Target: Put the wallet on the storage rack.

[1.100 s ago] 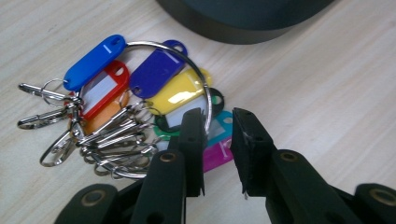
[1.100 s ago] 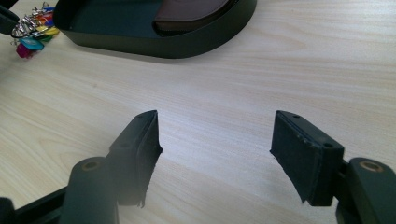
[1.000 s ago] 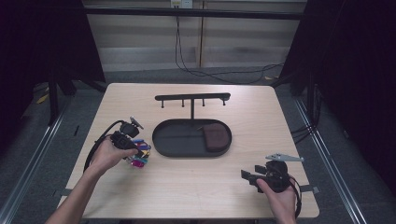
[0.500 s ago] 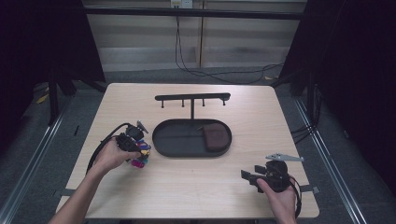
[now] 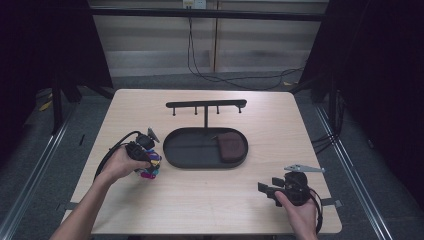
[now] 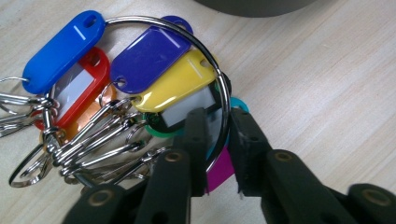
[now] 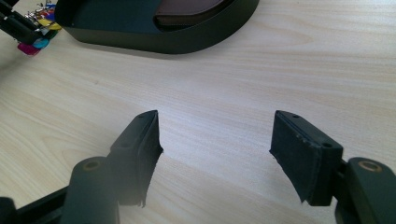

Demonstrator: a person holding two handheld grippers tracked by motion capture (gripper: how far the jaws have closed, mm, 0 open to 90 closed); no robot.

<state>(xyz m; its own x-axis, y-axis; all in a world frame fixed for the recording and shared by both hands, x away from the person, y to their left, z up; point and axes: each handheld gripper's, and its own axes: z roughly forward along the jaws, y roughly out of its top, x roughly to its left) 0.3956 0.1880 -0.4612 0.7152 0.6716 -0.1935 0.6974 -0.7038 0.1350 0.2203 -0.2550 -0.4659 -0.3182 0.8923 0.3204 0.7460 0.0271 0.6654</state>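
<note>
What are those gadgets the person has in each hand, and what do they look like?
Both are black handheld tools. The left gripper has two blocky black jaws with brass-coloured screws and trails a looping black cable. The right gripper has flat, rough-faced pads and a grey three-cornered plate on top. Forearms look bare.

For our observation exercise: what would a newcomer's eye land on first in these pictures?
The bunch of coloured key tags on a metal ring, at the table's left beside the black oval tray, with the left gripper closed on the ring. Then the brown pouch in the tray's right end, and the right gripper, open over bare wood.
</note>
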